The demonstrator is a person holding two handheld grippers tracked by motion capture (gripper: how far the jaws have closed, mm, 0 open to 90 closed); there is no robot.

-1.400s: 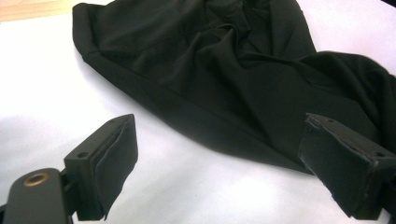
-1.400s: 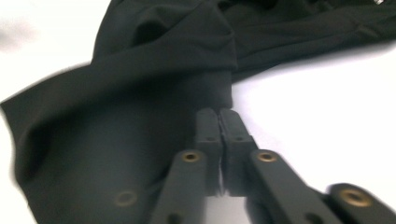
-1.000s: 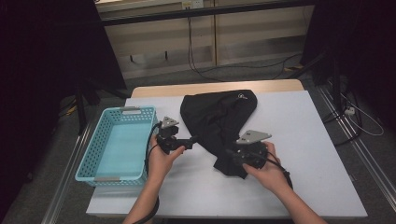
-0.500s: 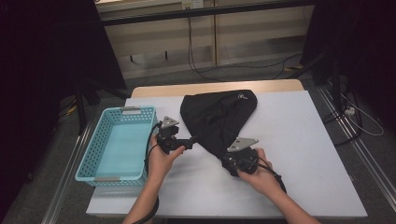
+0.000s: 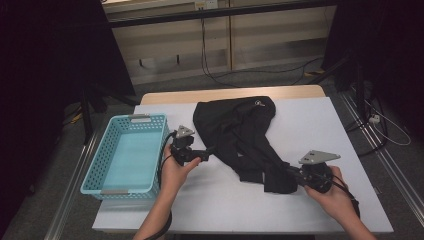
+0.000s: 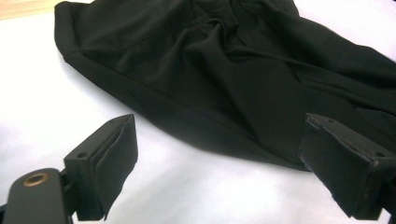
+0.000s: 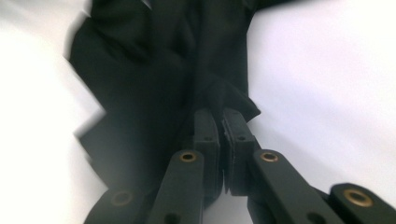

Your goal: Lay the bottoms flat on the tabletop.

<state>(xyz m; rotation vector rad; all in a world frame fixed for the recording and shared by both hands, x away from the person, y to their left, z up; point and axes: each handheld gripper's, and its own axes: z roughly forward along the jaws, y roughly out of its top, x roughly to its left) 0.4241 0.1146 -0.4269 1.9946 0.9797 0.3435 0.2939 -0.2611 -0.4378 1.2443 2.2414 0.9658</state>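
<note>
A black garment [image 5: 239, 135] is lying on the white table [image 5: 310, 125], just beside a light blue basket [image 5: 125, 152]. The basket is sitting with nothing in it, so I think the job is only beginning: the cloth is not folded yet and not put away. It is bunched up at the far end and stretching out in a long strip toward the person's right side.

The right gripper [image 5: 295, 176] is pinching the near end of that strip. In the right gripper view its jaws are pressing together on a fold of the cloth [image 7: 219, 100].

The left gripper [image 5: 207, 151] is sitting at the left edge of the cloth with its jaws spread wide. In the left gripper view the dark hem [image 6: 210, 135] is lying between the two jaws, a little ahead of them, and nothing is being held there yet. I think this side needs grabbing next.
</note>
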